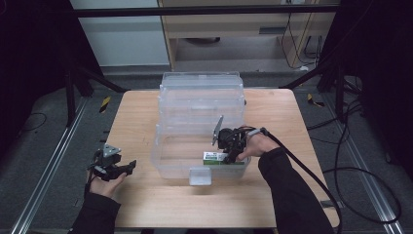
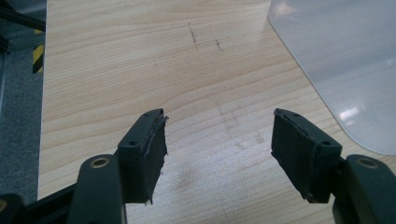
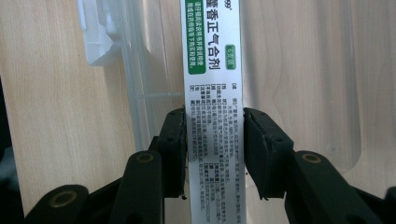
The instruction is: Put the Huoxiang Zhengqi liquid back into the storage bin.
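Observation:
A long white medicine box with a green label (image 1: 215, 158) (image 3: 212, 70) lies along the front edge of the lowest tier of a clear plastic storage container (image 1: 199, 105). My right gripper (image 1: 230, 155) (image 3: 215, 126) reaches in from the right and is shut on the medicine box, with a pad pressed on each long side. My left gripper (image 1: 130, 166) (image 2: 218, 126) rests low over the bare wooden table (image 1: 146, 195) to the left of the container, open, with nothing between its pads. A corner of the container (image 2: 345, 70) sits to the right of that gripper.
The container rises in stepped clear tiers toward the far side of the table. A white latch tab (image 1: 200, 176) (image 3: 98, 42) sticks out of its front wall. Black stands and cables (image 1: 350, 161) lie on the floor around the table.

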Demonstrator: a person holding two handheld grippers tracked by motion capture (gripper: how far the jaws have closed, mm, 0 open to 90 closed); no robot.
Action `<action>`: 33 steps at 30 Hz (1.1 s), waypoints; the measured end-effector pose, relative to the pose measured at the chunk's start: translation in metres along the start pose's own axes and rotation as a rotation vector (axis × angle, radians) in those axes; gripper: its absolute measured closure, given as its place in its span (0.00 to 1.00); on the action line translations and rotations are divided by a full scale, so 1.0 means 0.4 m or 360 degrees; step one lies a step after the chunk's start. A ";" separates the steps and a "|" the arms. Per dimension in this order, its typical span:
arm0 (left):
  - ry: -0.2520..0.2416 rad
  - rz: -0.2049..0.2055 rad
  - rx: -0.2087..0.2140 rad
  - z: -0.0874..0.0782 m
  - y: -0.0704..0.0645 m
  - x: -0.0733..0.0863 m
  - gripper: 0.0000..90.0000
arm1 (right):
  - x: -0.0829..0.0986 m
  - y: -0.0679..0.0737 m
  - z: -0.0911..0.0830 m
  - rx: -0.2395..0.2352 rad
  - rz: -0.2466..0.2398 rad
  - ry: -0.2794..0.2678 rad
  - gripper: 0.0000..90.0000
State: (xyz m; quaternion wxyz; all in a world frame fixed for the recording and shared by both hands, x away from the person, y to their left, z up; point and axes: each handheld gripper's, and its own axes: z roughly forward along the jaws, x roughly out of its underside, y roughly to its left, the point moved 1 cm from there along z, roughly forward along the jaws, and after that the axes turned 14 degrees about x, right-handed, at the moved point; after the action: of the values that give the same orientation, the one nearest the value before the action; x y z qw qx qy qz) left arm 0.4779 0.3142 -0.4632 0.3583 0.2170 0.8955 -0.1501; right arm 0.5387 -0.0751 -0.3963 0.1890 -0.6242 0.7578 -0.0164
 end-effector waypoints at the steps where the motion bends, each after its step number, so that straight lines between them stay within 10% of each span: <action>1: 0.0000 0.0001 0.0000 0.000 0.000 0.000 0.38 | 0.001 -0.002 -0.003 0.0005 0.0001 -0.0011 0.68; 19: 0.0005 0.0003 0.0002 0.000 -0.002 0.000 0.39 | 0.048 -0.036 -0.160 0.0160 0.0378 -0.0315 0.60; 33: 0.0002 0.0009 0.0006 0.001 -0.006 -0.002 0.39 | 0.025 0.027 -0.156 0.0093 0.0295 -0.0358 0.59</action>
State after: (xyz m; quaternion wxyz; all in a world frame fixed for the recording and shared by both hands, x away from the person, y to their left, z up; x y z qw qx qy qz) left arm 0.4773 0.3116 -0.4626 0.3578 0.2202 0.8949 -0.1506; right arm 0.5079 -0.0953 -0.3441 0.2914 -0.5438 0.7854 0.0491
